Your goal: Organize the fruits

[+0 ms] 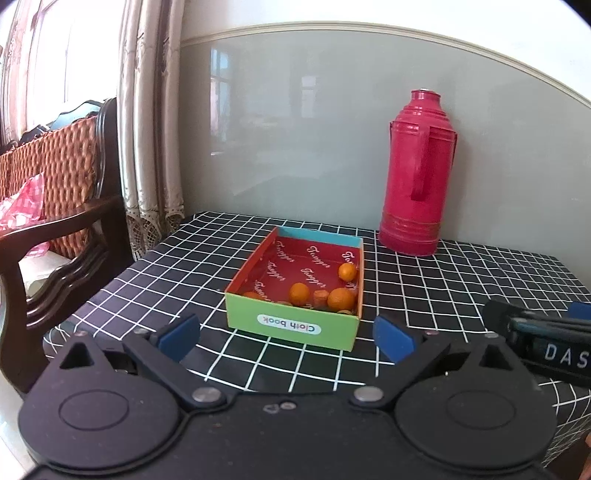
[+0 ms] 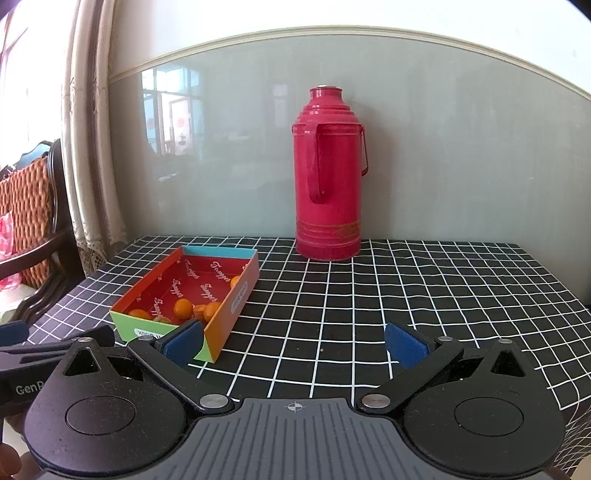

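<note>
My left gripper (image 1: 286,338) and right gripper (image 2: 293,341) both stand wide and empty. The small orange fruits (image 1: 341,298) lie in the open multicoloured cardboard box (image 1: 291,328), just ahead of my left fingers. Nothing loose remains on the black checked cloth (image 2: 351,295); I judge it best to withdraw level, without nudging the box.

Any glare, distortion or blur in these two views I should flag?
Left wrist view: window blown out, wall trim bowed by the fisheye, box sharp. Right wrist view: window reflection on the glossy wall panel, flask sharp, corners dark.
</note>
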`<state>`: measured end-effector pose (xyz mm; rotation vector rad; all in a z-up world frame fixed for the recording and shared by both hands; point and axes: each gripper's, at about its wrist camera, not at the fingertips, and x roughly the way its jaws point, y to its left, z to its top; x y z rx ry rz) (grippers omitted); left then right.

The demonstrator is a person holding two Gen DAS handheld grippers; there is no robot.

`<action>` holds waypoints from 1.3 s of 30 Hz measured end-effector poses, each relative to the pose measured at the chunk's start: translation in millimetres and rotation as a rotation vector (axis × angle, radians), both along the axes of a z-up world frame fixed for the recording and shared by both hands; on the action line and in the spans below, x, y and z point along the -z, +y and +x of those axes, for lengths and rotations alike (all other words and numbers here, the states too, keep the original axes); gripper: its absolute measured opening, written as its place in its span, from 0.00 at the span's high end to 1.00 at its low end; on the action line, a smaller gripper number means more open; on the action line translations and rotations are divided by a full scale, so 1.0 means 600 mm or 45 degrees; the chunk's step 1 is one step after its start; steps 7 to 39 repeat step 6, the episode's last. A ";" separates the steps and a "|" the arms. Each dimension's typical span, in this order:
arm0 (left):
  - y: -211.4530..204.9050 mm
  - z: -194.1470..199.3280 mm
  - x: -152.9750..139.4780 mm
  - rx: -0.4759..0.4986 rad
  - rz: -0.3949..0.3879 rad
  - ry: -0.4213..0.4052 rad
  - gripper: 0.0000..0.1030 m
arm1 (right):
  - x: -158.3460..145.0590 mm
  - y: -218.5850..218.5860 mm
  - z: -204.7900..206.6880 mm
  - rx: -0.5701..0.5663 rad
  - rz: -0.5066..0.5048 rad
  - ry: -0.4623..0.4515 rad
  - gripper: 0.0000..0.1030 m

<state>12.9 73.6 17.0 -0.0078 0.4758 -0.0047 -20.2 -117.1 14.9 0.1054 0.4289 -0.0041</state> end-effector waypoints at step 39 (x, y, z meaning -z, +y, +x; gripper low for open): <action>0.000 -0.002 -0.001 -0.013 0.005 -0.022 0.07 | -0.002 -0.003 -0.004 0.016 0.007 -0.011 0.00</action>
